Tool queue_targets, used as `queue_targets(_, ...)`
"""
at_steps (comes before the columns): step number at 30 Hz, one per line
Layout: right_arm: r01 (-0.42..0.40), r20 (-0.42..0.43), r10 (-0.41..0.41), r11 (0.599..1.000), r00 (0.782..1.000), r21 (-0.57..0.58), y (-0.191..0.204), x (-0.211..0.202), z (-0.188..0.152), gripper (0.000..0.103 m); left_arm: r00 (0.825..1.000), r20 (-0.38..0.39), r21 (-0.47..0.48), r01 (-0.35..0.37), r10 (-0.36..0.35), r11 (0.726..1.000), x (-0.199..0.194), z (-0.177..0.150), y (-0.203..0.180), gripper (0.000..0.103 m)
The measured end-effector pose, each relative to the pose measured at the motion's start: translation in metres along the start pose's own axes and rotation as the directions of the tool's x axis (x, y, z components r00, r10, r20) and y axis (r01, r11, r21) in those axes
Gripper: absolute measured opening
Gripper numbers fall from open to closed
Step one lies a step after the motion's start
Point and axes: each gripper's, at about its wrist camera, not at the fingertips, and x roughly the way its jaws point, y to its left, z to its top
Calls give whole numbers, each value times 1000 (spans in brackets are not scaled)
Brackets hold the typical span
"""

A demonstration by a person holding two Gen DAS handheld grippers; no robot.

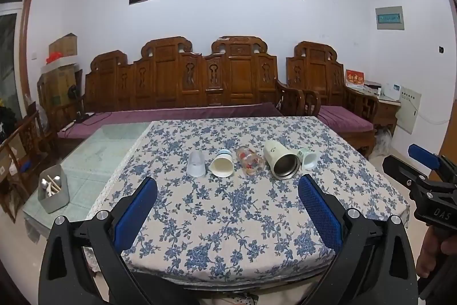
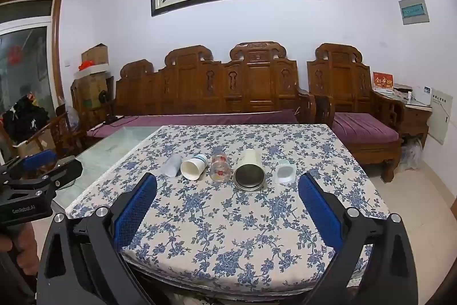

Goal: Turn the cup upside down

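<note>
Floral tablecloth (image 1: 228, 219), sofa behind. Five cups lie on their sides in a row at 12 o'clock, tumbler (image 1: 281, 163) largest. Left gripper (image 1: 227, 200) and right gripper (image 2: 227, 200) both spread wide, empty, well short. No cup flipped yet; all work remains.

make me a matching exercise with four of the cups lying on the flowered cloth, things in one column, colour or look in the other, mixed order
Things
1. leftmost cup
2. paper cup
3. glass cup
4. big tumbler

Looks
A. cream outside, dark metal inside
B. frosted, see-through
C. white with a blue band
D. clear with red print

Pairs: 1-B, 2-C, 3-D, 4-A
</note>
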Motion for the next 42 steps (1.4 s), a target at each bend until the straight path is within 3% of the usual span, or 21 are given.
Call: queue_targets(42, -1, 1, 1, 1000, 1000, 0, 5, 0, 0, 100, 1000, 7, -2, 6, -6, 1000, -3, 0, 1, 95)
